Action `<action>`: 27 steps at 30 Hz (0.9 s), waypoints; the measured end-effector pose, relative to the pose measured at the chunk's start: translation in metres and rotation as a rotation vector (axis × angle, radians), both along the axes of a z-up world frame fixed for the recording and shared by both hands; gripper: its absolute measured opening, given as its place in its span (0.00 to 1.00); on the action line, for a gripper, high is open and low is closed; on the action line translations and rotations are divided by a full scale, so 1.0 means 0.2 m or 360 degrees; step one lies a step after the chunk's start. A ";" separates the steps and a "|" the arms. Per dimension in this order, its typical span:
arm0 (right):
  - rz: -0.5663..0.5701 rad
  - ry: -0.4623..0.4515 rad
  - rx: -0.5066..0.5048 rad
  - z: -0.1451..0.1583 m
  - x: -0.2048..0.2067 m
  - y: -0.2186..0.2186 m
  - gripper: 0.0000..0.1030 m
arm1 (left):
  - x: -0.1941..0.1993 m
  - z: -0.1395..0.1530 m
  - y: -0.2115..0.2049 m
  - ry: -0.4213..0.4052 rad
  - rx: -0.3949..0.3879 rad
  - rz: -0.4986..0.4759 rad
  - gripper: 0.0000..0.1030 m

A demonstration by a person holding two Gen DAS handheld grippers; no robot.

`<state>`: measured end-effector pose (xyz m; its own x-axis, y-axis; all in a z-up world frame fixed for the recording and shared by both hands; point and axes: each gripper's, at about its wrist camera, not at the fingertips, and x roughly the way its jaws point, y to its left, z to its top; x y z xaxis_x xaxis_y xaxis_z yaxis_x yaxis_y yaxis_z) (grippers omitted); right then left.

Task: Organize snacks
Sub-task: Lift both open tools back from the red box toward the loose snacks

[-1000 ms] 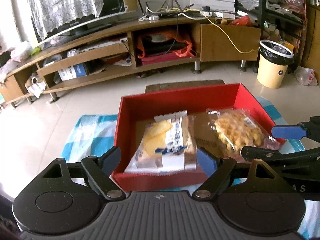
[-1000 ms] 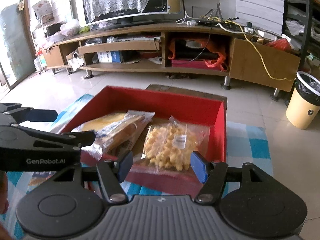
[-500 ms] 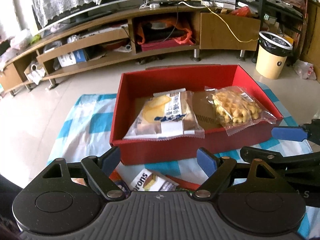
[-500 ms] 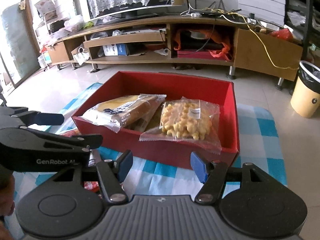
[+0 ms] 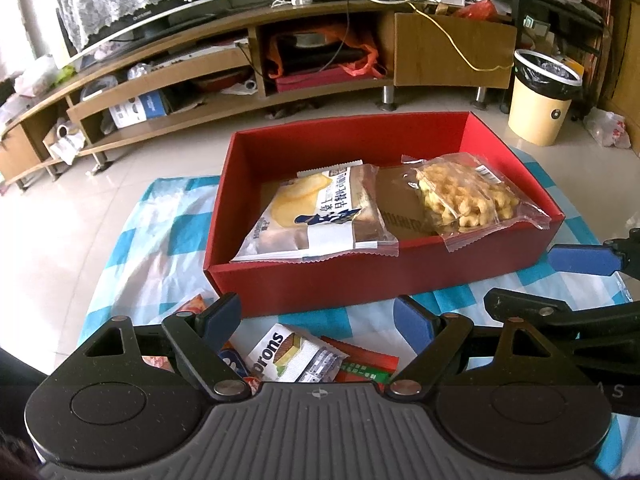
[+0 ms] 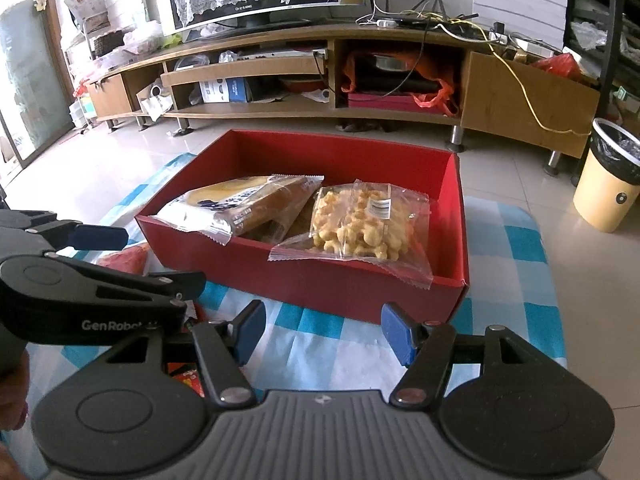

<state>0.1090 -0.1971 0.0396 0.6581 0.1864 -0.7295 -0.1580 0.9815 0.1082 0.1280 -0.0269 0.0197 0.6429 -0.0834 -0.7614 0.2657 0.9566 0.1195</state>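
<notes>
A red box (image 5: 360, 280) (image 6: 340, 284) sits on a blue-and-white checked cloth (image 5: 168, 224) (image 6: 516, 248). Inside lie a white-and-blue bread packet (image 5: 320, 216) (image 6: 240, 206) and a clear bag of yellow puffed snacks (image 5: 464, 196) (image 6: 360, 224). My left gripper (image 5: 318, 318) hangs open in front of the box, above a wafer packet (image 5: 292, 358) and red packets (image 5: 360, 366). My right gripper (image 6: 323, 330) is open and empty over the cloth, short of the box's near wall. Each gripper shows in the other's view, at the side.
A long wooden TV stand (image 5: 280, 52) (image 6: 320, 68) runs along the back with a screen under lace cloth. A cream waste bin (image 5: 540, 96) (image 6: 608, 184) stands at the right on the tiled floor. A red packet (image 6: 128, 258) lies left of the box.
Both grippers have drawn back from over the box, leaving the two packets in it. The box now sits farther ahead, and loose packets on the cloth have come into view.
</notes>
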 end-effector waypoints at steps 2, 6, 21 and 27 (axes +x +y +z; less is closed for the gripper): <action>0.0000 0.0004 -0.0001 0.00 0.00 0.00 0.58 | 0.00 0.00 0.00 0.0002 0.0001 0.0000 0.85; -0.0008 0.0009 -0.0003 0.00 0.00 0.01 0.58 | 0.00 0.00 0.00 0.0006 0.0002 0.0001 0.85; -0.0019 0.0037 -0.0014 -0.02 0.00 0.01 0.58 | 0.00 -0.03 -0.01 0.0023 0.0018 -0.0007 0.85; -0.0021 0.0049 -0.0015 -0.02 -0.01 0.01 0.58 | 0.00 -0.04 -0.01 0.0033 0.0024 -0.0014 0.85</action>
<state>0.1077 -0.1956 0.0351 0.6377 0.1706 -0.7512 -0.1416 0.9845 0.1034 0.1277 -0.0292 0.0122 0.6264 -0.0774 -0.7757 0.2767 0.9523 0.1284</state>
